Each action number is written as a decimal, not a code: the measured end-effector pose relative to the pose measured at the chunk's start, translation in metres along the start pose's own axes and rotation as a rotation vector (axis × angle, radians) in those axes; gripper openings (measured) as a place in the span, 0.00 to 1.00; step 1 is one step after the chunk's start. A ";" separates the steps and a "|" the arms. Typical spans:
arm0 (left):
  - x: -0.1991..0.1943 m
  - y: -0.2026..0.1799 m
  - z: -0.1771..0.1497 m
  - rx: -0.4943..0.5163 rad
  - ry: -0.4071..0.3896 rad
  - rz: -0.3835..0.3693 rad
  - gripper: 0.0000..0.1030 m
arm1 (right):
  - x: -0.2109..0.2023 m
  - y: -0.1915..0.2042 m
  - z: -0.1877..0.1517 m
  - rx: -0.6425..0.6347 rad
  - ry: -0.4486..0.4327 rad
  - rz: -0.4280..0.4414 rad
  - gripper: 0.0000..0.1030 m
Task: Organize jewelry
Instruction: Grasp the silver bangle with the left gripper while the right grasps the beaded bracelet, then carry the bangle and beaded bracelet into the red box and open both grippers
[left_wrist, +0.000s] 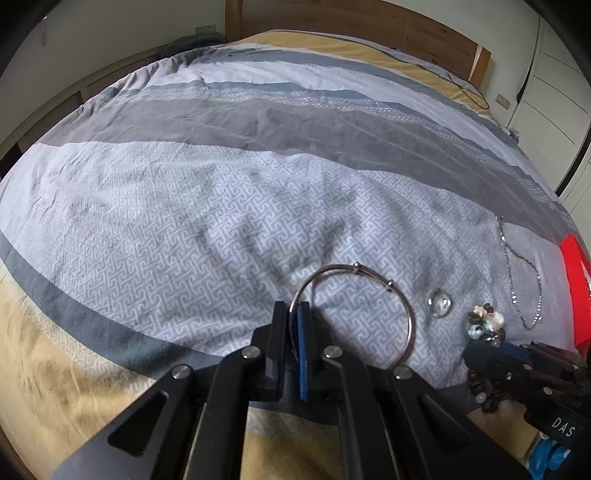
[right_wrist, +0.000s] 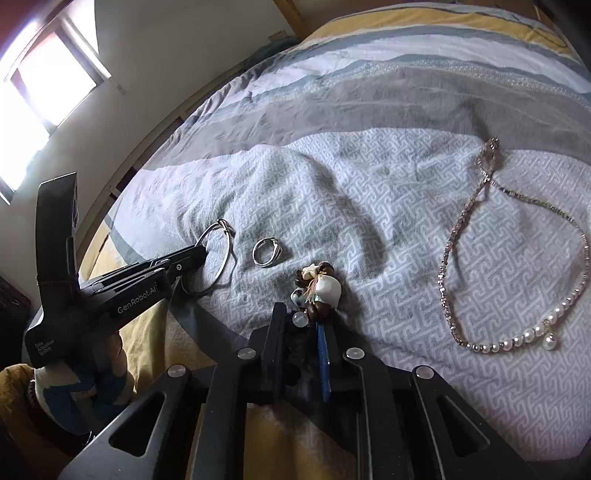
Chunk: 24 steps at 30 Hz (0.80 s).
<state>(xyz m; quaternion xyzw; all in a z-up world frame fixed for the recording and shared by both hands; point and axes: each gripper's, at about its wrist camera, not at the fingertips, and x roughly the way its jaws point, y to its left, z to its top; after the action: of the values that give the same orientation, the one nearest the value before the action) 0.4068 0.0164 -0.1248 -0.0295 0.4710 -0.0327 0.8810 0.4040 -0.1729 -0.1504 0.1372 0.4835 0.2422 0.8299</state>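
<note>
Clamped in the left gripper (left_wrist: 294, 314), a silver bangle (left_wrist: 369, 306) arcs rightward over the bedspread (left_wrist: 184, 206). Right gripper (right_wrist: 301, 317) pinches a beaded bracelet (right_wrist: 317, 291); ring (right_wrist: 267, 251) ahead-left, pearl necklace (right_wrist: 517, 258) right.

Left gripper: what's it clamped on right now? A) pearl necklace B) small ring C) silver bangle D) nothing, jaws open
C: the left gripper is shut on the rim of the silver bangle; the small ring and pearl necklace lie loose on the bedspread.
</note>
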 end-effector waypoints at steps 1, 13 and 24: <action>-0.003 -0.002 -0.002 0.000 0.000 -0.006 0.04 | -0.007 0.000 -0.003 0.004 -0.010 0.011 0.13; -0.081 -0.016 -0.018 0.021 -0.041 -0.064 0.04 | -0.096 0.031 -0.021 0.004 -0.107 0.059 0.12; -0.183 -0.020 -0.057 0.057 -0.110 -0.092 0.04 | -0.203 0.065 -0.059 -0.020 -0.213 0.030 0.12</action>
<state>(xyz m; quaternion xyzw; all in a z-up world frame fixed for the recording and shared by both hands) 0.2571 0.0112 -0.0034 -0.0279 0.4191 -0.0850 0.9035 0.2509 -0.2273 -0.0001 0.1612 0.3879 0.2437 0.8742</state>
